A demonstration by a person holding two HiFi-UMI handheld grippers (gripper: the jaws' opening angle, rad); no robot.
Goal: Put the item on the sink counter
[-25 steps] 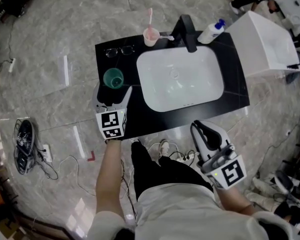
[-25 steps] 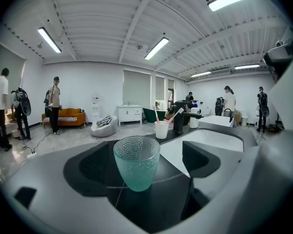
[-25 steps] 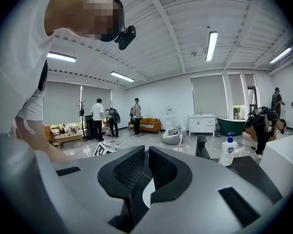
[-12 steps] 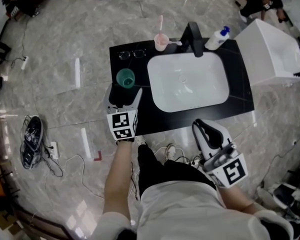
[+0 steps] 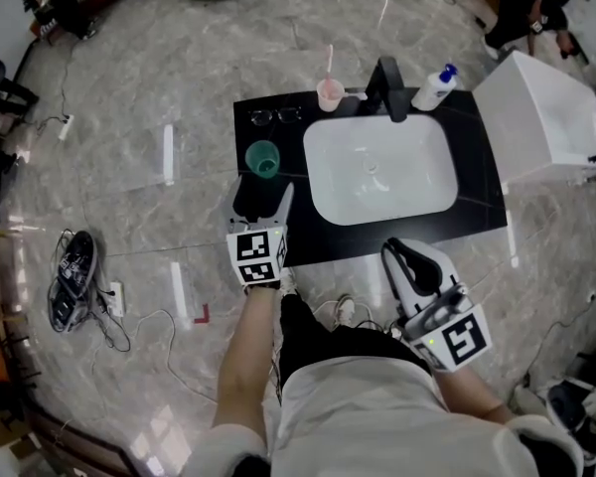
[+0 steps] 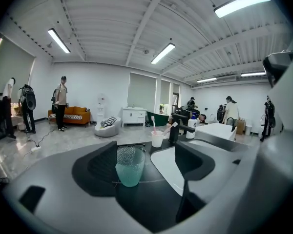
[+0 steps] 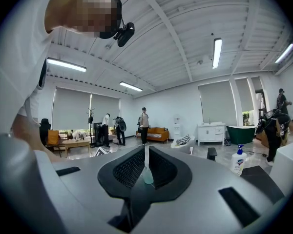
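Observation:
A teal dimpled cup stands upright on the black sink counter, left of the white basin. My left gripper sits just short of it at the counter's near left corner. Its jaws are closing and nothing is between them. In the left gripper view the cup stands beyond the gripper, apart from both jaws. My right gripper hovers off the counter's front edge. In the right gripper view it is shut, with a thin pale stick with a teal end in the seam.
A black faucet, a pink cup with a toothbrush, a soap bottle and a pair of glasses line the counter's back. A white cabinet stands to the right. Cables and shoes lie on the floor.
The left gripper's jaws have narrowed, with the teal cup still standing just ahead of them. The head view has shifted, so the counter sits further right. The right gripper has barely moved.

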